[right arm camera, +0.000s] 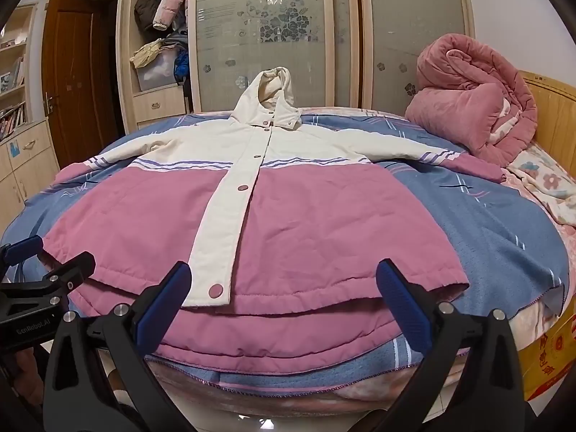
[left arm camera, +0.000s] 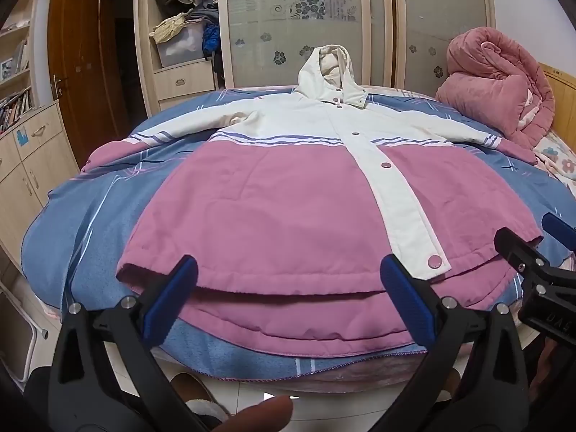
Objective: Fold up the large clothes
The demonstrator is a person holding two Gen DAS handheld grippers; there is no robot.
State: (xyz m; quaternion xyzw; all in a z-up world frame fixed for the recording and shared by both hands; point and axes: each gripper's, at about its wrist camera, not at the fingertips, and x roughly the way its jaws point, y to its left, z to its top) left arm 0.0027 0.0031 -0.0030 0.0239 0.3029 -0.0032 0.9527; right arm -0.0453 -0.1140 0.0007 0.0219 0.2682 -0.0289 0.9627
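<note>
Jacket (left arm camera: 273,194) is lying face up, snapped shut, sleeves spread across the blue blanket (left arm camera: 90,216), hem nearest, presumably laid flat ready for folding. Left gripper (left arm camera: 288,295) and right gripper (right arm camera: 284,298) are hovering wide open over the hem, gripping nothing.

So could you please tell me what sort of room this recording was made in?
Most likely a home bedroom. The jacket lies spread on a bed with a wooden headboard, a rolled pink quilt sits by it, and a wardrobe with sliding doors stands behind.
</note>
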